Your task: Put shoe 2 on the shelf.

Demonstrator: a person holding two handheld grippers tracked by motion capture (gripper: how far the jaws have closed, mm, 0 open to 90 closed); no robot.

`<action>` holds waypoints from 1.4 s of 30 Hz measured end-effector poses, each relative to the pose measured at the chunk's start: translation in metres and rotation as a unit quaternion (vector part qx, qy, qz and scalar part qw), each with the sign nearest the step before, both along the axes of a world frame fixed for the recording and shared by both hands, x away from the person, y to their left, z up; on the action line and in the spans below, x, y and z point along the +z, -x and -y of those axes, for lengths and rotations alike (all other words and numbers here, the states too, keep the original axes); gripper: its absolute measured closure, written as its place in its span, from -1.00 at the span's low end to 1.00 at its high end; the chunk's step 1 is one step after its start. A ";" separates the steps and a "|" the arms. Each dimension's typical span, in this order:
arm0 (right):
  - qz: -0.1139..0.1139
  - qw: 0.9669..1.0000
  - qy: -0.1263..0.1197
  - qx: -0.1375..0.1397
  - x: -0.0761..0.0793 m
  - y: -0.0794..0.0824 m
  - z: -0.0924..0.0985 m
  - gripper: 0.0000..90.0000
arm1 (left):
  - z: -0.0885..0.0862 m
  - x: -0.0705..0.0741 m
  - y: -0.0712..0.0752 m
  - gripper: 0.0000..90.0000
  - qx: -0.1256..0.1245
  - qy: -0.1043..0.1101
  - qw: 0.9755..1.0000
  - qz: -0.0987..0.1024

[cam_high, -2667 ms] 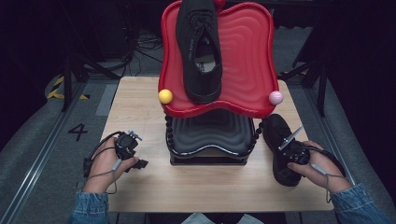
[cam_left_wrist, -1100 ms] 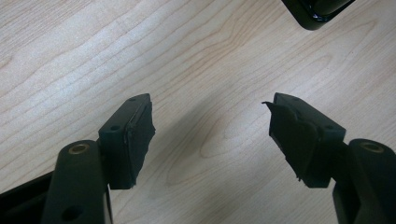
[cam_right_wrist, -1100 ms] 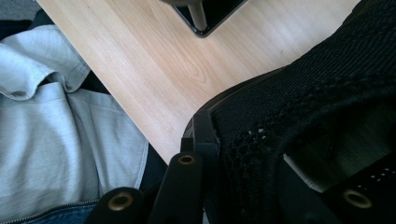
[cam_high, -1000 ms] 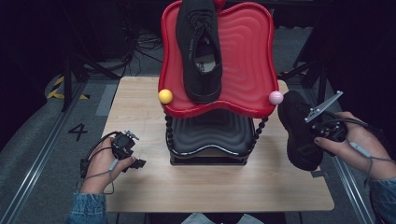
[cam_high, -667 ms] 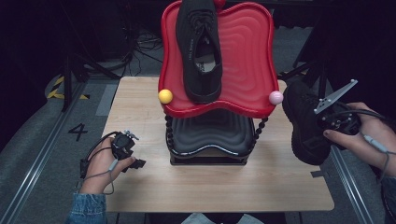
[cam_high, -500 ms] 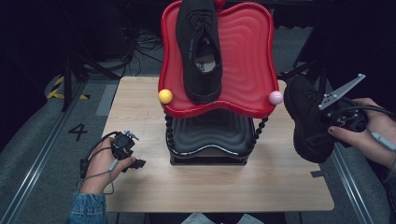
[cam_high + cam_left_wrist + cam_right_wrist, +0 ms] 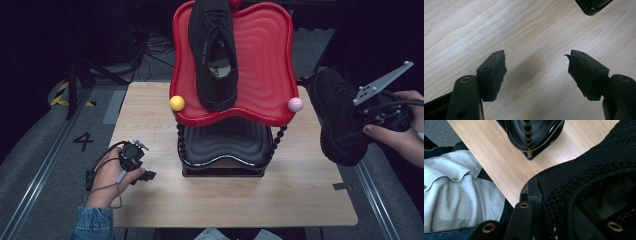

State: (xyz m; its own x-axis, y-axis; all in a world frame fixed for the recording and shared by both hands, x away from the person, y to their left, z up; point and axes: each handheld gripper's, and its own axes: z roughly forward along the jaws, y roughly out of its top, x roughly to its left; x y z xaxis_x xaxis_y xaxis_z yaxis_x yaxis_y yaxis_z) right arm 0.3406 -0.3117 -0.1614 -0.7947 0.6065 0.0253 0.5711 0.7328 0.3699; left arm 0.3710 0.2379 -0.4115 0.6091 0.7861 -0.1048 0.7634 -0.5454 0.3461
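The table (image 7: 150, 115) is light wood and carries a two-tier stand at its middle. The upper tier is a red tray (image 7: 265, 60) with a wavy rim, tilted up toward the far side; a black shoe (image 7: 212, 50) lies on its left half, toe toward the far edge, opening up. A yellow ball (image 7: 177, 103) sits at the tray's near left corner and a pink ball (image 7: 295, 104) at its near right corner. Beneath it sits a black tray (image 7: 225, 145), joined to the red one by beaded black posts; the right gripper view shows this tray (image 7: 534, 135) and one post from above. The second shoe (image 7: 337, 117) is off the table — held in the air past the table's right edge, level with the pink ball and well apart from the stand, toe pointing down toward the person. The right gripper (image 7: 382, 112) is clamped on the shoe's collar; the right gripper view shows one jaw outside the knit collar (image 7: 554, 195) and the other inside the opening. The left gripper (image 7: 134, 157) rests low on the table's near left part, in the left hand (image 7: 112, 172). Its jaws stand wide apart — nothing but bare wood (image 7: 529, 37) between the pads (image 7: 497, 72).
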 end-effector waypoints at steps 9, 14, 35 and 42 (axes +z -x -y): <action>0.015 1.000 -0.008 0.001 0.029 0.000 -0.005 0.93 | 0.000 0.000 0.001 -0.30 0.000 0.005 1.000 -0.004; 0.028 1.000 -0.005 0.001 0.045 0.000 -0.009 0.93 | 0.000 0.001 0.001 -0.31 -0.001 0.008 1.000 -0.001; 0.081 0.997 0.009 0.013 0.094 0.001 -0.037 0.93 | -0.005 0.001 0.009 -0.31 0.005 0.009 1.000 -0.001; 0.100 0.995 0.002 0.030 0.111 -0.001 -0.061 0.93 | -0.006 0.001 0.010 -0.31 0.005 0.010 1.000 -0.002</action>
State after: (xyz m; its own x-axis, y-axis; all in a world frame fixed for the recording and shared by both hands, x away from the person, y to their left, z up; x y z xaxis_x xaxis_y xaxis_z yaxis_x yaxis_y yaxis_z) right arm 0.3412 -0.2505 -0.0504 -0.8181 0.5580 -0.1393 0.4421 0.7651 0.4681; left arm 0.3614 0.2439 -0.4109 0.6003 0.7902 -0.1229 0.7703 -0.5301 0.3544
